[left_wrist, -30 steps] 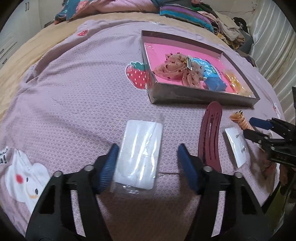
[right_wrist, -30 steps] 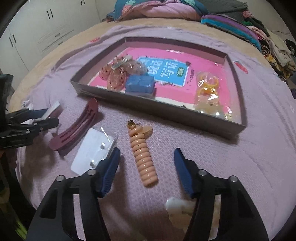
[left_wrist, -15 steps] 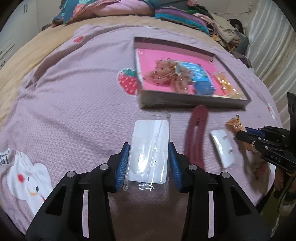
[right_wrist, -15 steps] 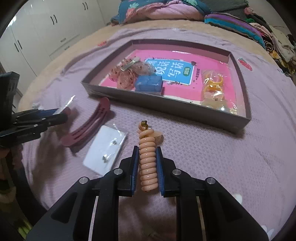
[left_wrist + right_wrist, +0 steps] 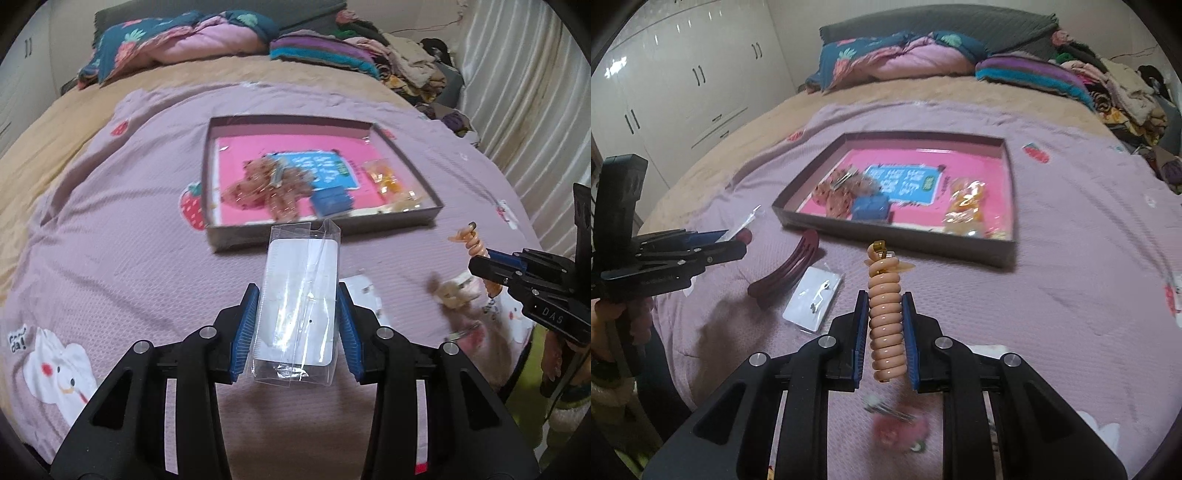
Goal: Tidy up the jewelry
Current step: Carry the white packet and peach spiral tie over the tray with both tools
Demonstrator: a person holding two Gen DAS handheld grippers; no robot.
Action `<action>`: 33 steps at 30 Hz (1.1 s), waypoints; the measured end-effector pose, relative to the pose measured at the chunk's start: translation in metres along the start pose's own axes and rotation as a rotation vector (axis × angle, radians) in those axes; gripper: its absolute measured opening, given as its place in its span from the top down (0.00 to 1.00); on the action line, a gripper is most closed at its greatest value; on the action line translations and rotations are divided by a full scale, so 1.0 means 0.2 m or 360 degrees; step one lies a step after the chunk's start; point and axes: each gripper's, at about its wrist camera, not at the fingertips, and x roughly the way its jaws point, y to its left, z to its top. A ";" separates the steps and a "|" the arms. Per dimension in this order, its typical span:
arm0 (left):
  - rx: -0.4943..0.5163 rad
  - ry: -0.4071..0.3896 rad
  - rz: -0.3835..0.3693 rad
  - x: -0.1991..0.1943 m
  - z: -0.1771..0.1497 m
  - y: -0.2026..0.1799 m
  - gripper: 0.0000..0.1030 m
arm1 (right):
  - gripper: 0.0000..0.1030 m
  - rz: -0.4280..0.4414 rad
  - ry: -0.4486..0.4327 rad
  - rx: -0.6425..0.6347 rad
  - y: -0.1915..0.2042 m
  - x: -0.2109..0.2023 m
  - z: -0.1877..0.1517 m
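Note:
My left gripper (image 5: 297,325) is shut on a clear plastic packet with a white card (image 5: 300,301) and holds it above the purple bedspread, in front of the grey box (image 5: 229,236). My right gripper (image 5: 884,332) is shut on a peach coiled hair tie (image 5: 884,317) with an amber clip at its tip, lifted off the bed. The box (image 5: 897,240) has a pink floor and holds a dotted bow, a blue case and a yellow packet. A maroon hair clip (image 5: 786,269) and a small white earring card (image 5: 814,297) lie on the bed.
A pink fluffy item (image 5: 897,430) lies under my right gripper, blurred. Folded blankets and clothes (image 5: 221,40) are piled at the head of the bed. White wardrobes (image 5: 672,92) stand to the left, a curtain (image 5: 524,92) to the right.
Both grippers closed from open, the left on the plastic packet, the right on the coiled hair tie. Both have since lifted their items off the bed.

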 end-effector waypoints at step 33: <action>0.0209 -0.0180 -0.0112 -0.10 0.40 -0.35 0.68 | 0.83 -0.0077 -0.0299 0.0087 -0.20 -0.38 0.22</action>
